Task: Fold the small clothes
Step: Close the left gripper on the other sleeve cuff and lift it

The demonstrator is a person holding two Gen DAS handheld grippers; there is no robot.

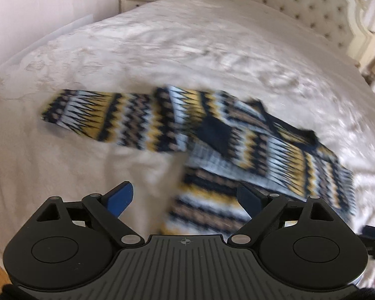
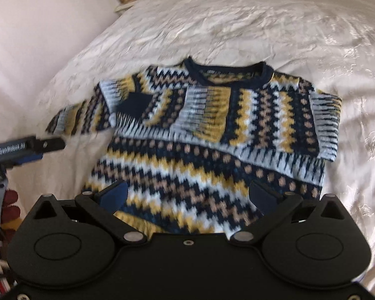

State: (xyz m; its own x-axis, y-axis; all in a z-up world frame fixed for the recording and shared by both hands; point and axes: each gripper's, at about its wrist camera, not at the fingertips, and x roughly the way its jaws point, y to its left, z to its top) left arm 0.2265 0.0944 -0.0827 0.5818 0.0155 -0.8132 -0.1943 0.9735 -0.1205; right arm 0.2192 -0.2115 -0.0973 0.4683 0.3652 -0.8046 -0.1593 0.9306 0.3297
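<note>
Right wrist: one sweater (image 2: 207,135), two spread-fingered grippers, right gripper (image 2: 187,197) and left gripper (image 2: 52,145).

Sweater (image 2: 212,135): zigzag bands in navy, white, mustard yellow and tan, with rows of tan dots on navy; navy collar (image 2: 227,75). Bedspread (image 2: 237,25): creamy white, shiny, with faint embossed pattern. Fingers (image 2: 115,195): blue pads on black arms. Headboard (image 1: 300,2): cream, tufted with buttons.
</note>
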